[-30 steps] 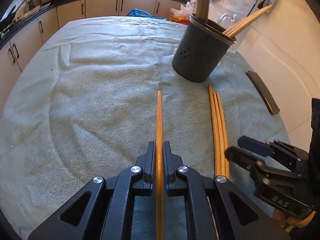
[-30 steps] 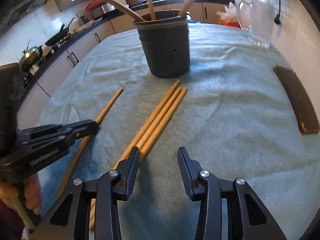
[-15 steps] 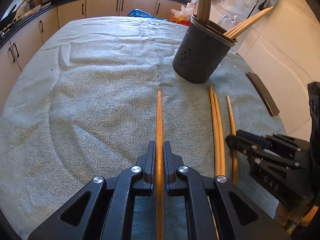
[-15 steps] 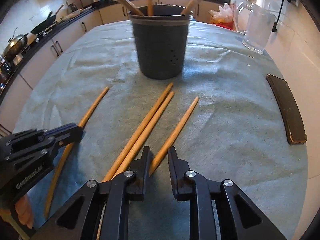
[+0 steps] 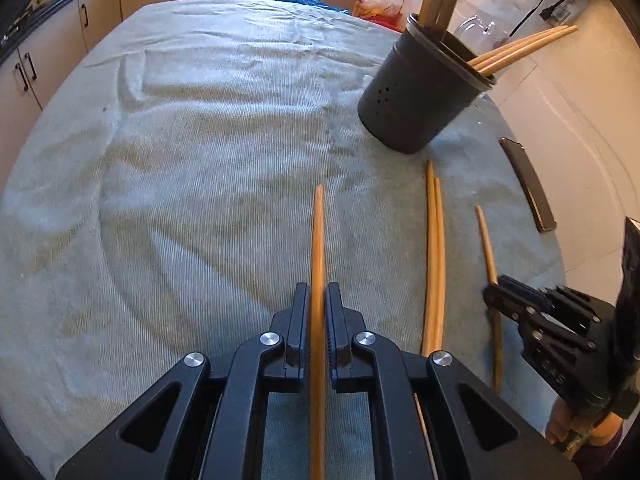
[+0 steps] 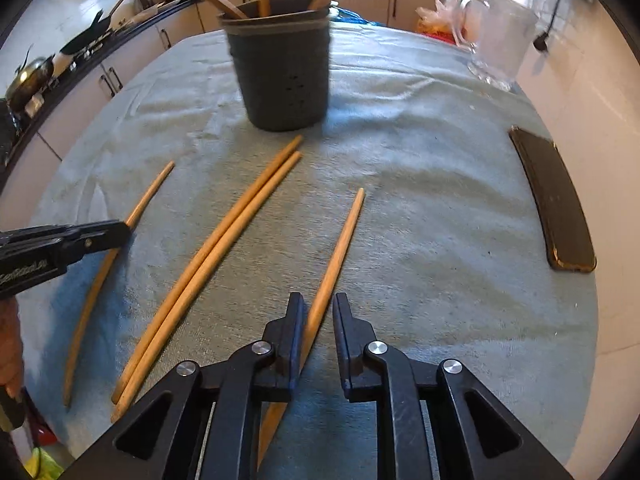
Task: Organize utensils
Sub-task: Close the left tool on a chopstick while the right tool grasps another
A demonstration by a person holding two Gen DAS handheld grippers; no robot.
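Now both clamped chopsticks (image 5: 318, 248) point holderward (image 5: 424, 96).

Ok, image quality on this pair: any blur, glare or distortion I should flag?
Left wrist view: strong fisheye bending of the table edge, otherwise sharp; the chopstick in the left gripper reads crisply. Right wrist view: motion blur smears the utensil holder and the glass pitcher; window backlight washes out the top, and a bluish shadow falls on the cloth at lower left.
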